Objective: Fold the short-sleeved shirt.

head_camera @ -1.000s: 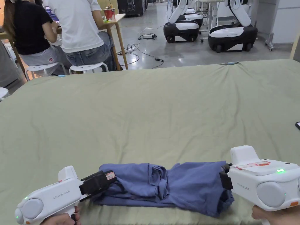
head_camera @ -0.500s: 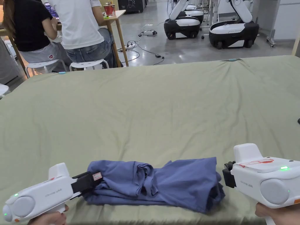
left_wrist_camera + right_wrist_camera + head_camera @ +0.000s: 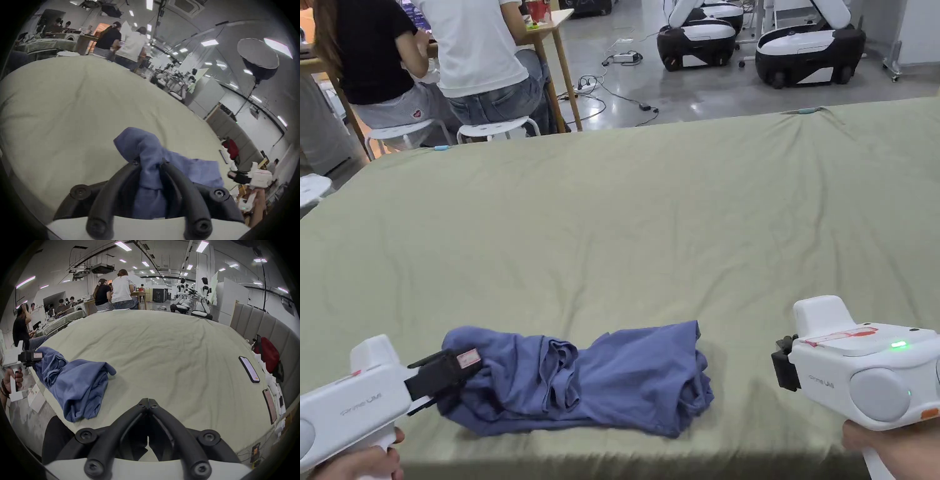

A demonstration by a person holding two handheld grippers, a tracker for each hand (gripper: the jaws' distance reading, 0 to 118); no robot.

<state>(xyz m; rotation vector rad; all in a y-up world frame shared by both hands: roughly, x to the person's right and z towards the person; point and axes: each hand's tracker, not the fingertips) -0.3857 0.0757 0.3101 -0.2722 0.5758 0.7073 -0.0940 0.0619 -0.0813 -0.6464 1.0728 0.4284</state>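
Two grippers | left gripper [image 3: 150, 163] clamps shirt [image 3: 594, 381] | right gripper [image 3: 148, 400] closed, empty

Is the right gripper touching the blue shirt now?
Apart. The head view shows green sheet between the right gripper and the shirt.

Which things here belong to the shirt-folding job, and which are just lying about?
Job:
blue shirt
left gripper, jaws pinching the shirt
right gripper, jaws closed, holding nothing
green sheet

Lying about:
two phones
red bag
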